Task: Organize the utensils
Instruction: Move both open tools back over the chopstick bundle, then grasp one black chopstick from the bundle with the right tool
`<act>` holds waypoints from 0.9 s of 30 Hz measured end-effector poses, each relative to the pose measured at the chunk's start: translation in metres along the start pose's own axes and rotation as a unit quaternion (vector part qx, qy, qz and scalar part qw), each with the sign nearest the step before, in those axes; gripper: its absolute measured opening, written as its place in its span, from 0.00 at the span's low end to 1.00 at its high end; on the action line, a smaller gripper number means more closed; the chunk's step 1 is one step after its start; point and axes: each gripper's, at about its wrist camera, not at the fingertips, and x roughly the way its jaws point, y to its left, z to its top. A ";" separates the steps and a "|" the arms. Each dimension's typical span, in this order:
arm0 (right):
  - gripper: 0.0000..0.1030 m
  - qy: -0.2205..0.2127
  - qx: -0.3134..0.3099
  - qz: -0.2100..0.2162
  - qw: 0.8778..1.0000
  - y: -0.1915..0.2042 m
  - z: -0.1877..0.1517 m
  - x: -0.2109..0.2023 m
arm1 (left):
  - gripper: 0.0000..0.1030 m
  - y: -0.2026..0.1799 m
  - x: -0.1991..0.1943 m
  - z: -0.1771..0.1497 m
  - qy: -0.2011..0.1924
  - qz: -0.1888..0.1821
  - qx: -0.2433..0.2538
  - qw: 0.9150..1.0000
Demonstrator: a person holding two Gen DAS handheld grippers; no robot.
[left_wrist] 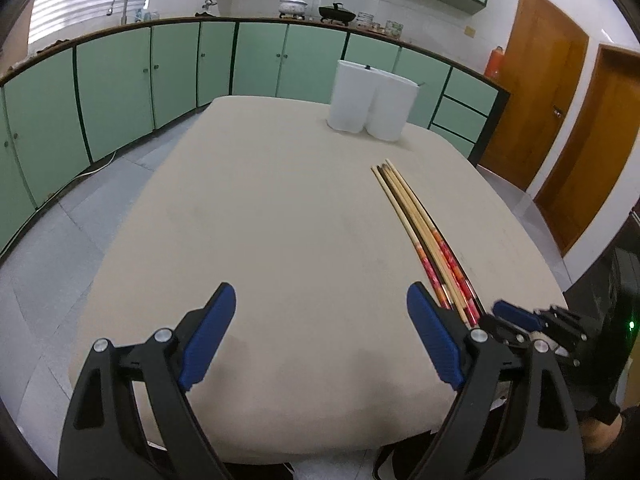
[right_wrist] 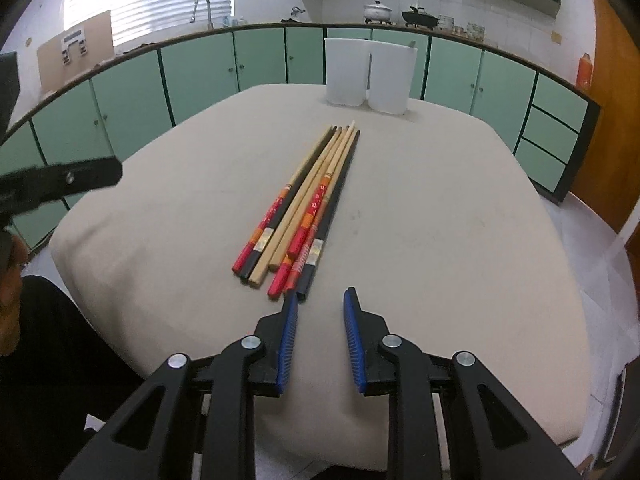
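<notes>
While both spread, chopsticks [right_wrist: 306, 204] just ahead-left of right tool [right_wrist: 320, 300], left tool [left_wrist: 320, 300] beside.

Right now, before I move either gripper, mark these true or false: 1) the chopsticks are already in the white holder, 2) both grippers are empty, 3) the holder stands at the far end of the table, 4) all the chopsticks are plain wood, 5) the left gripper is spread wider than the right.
1) False. The chopsticks lie in a bundle on the table, apart from the white holder.
2) True. The left gripper and right gripper are open, holding nothing.
3) True.
4) False. Some are plain wood; others have red, orange or black ends.
5) True.
</notes>
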 end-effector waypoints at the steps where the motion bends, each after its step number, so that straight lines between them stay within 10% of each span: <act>1: 0.23 -0.003 -0.006 -0.003 1.000 0.001 0.000 0.001 | 0.82 -0.001 0.001 -0.001 0.001 -0.002 0.002 1.000; 27: 0.23 -0.011 0.024 0.008 1.000 -0.052 0.008 0.010 | 0.82 -0.066 0.047 -0.035 0.040 0.005 0.114 0.993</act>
